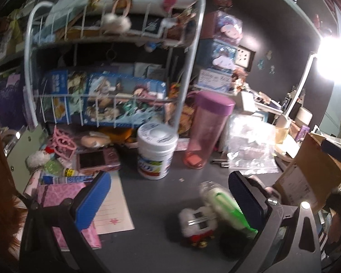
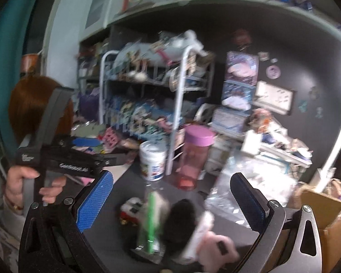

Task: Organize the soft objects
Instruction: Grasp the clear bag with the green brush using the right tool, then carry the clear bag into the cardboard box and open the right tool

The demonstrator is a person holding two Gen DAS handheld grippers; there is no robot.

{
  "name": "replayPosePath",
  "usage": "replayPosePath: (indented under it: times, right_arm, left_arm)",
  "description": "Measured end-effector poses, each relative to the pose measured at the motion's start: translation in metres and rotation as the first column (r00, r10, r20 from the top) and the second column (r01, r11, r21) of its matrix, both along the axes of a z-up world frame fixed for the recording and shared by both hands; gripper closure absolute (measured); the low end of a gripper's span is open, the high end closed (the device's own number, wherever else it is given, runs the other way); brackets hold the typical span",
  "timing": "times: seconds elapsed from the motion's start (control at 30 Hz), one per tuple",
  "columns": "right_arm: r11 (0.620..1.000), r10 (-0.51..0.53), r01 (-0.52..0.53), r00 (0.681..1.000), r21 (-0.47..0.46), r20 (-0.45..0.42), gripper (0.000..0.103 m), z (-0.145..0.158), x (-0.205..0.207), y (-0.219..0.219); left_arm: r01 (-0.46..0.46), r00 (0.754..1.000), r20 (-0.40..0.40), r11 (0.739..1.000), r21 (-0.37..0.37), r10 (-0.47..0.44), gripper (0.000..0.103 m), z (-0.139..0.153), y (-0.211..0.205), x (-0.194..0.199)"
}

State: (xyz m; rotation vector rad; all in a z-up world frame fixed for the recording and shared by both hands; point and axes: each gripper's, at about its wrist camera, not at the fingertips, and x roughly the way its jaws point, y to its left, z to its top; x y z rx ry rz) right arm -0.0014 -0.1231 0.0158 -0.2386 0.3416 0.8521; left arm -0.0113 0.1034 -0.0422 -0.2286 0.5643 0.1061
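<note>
Lying on the dark desk (image 1: 152, 204), a green-edged bag (image 1: 229, 207) is pointed toward the rack (image 1: 116, 52); both tongs (image 1: 168, 202) (image 2: 171, 201) are held wide open, empty.

Both views are dim and grainy, lit mainly by a lamp (image 1: 334, 59) at the right that burns out to pure white glare and spills a pale halo onto the dark wall (image 1: 272, 29). Motion blur smears the wire rack (image 2: 179, 104) and the small toys (image 2: 181, 216) on the desk (image 1: 159, 204). Fisheye bending curves the shelf (image 2: 238, 2) overhead, and the corners fall to black
</note>
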Motion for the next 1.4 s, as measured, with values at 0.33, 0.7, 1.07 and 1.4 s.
replayPosePath:
  times: [0.33,0.7,1.07,1.4]
  right_arm:
    - [0.981,0.009,-0.052,0.974,-0.185,-0.227,0.060,-0.073,0.017,0.059]
    - [0.951,-0.067,-0.044,0.937,-0.305,-0.344,0.062,-0.105,0.041,0.079]
    - [0.943,-0.078,-0.024,0.954,-0.332,-0.291,0.085,-0.104,0.037,0.078]
    - [0.978,0.021,-0.061,0.980,-0.198,-0.198,0.086,-0.073,0.016,0.067]
  left_arm:
    - [0.075,0.996,-0.040,0.997,0.007,-0.075,0.000,-0.033,0.018,0.009]
    - [0.127,0.990,-0.063,0.992,0.016,-0.126,0.001,-0.042,0.013,0.018]
    - [0.193,0.981,-0.024,0.981,-0.024,-0.194,0.000,-0.035,0.011,0.018]
    - [0.378,0.925,0.028,0.911,-0.168,-0.379,0.001,-0.022,-0.012,0.026]
